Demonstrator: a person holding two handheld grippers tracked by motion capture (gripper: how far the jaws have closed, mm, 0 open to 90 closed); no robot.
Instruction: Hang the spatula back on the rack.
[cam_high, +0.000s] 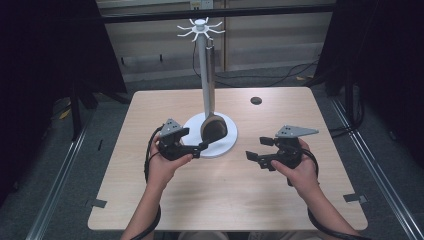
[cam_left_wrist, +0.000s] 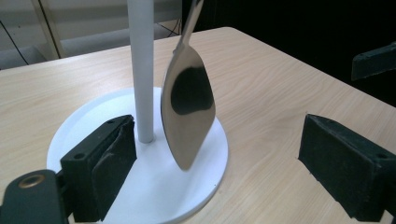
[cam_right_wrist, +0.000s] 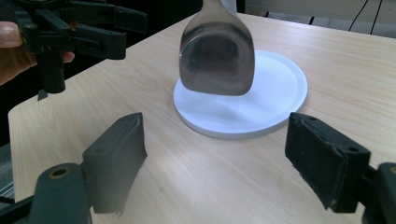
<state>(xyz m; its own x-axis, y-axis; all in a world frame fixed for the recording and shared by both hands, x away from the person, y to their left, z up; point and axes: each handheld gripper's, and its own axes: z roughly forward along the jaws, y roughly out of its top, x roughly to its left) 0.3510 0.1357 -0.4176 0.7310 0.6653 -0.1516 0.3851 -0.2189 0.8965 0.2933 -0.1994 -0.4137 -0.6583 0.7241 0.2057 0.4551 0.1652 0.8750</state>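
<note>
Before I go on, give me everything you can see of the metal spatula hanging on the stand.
The spatula is shiny metal with a broad, rounded blade and a long slim handle. It hangs blade down from a hook at the top of the white stand, beside the pole, its tip just above the round base. Nothing grips it; the left tongs stand open around the blade.

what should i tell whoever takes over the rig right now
Left tongs: open, nothing held, at the stand's base, jaws either side of the spatula blade without touching.
Right tongs: open, empty, over the table right of the stand.
Spatula hangs from a hook at the top of the stand, blade just above the base.
Done: spatula hung. Left: draw both tongs back.
</note>
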